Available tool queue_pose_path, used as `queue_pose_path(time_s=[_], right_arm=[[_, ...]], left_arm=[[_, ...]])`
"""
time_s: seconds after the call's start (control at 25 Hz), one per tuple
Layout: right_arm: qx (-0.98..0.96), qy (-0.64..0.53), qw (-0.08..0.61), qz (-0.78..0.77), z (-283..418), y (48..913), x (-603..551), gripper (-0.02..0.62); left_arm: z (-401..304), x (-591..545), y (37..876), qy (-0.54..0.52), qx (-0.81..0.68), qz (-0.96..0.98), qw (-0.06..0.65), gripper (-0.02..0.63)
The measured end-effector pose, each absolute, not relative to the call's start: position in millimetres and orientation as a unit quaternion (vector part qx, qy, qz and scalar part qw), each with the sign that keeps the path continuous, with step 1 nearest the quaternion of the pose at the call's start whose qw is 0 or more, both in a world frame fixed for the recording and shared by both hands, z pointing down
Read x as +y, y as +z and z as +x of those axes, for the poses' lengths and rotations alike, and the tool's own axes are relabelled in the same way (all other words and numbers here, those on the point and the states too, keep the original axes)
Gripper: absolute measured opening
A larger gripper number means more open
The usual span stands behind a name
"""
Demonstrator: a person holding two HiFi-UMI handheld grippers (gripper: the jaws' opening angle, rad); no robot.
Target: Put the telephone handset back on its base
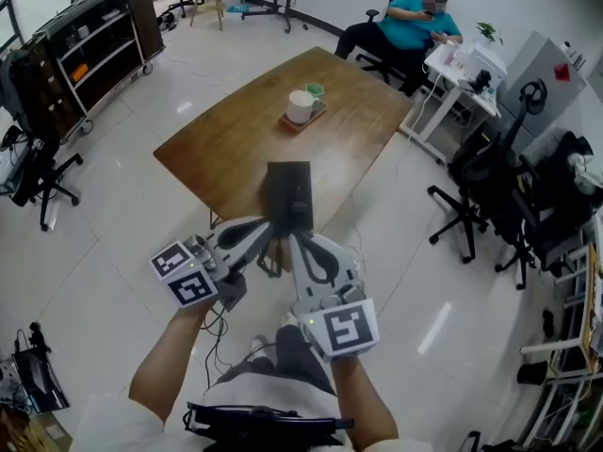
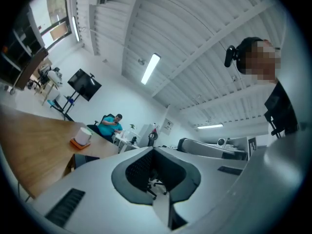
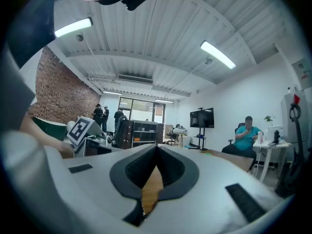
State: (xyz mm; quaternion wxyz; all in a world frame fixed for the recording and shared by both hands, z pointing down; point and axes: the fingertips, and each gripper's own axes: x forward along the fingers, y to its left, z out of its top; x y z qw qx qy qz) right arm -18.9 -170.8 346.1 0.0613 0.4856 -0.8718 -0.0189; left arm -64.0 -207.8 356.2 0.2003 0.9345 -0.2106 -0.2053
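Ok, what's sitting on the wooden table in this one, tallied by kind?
Black telephone: 1
White cup: 1
Orange tray under the cup: 1
Small green item, too small to identify: 1
Total: 4

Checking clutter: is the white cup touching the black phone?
Apart. Head view shows bare tabletop between the white cup and the black phone.

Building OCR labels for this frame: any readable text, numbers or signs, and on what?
No text can be read in any view.
Left cube, right cube: square marker patterns only, no letters.
Wall poster: too small to read.
Red tag: blurred.
Telephone: no print legible.
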Motion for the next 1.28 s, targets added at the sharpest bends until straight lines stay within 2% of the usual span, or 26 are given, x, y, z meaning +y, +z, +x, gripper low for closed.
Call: queue_pose_path(time_s=[0.52, 1.28], right_arm=[[-0.882, -0.035, 0.034, 0.468, -19, 323, -113, 0.000], [-0.890, -0.044, 0.015, 0.453, 20, 304, 12, 0.000]], left_arm=[[-53, -112, 288, -0.193, -0.266, 0.943, 0.052, 0.000], [-13, 22, 258, -0.195, -0.302, 0.933, 0.000, 0.000]])
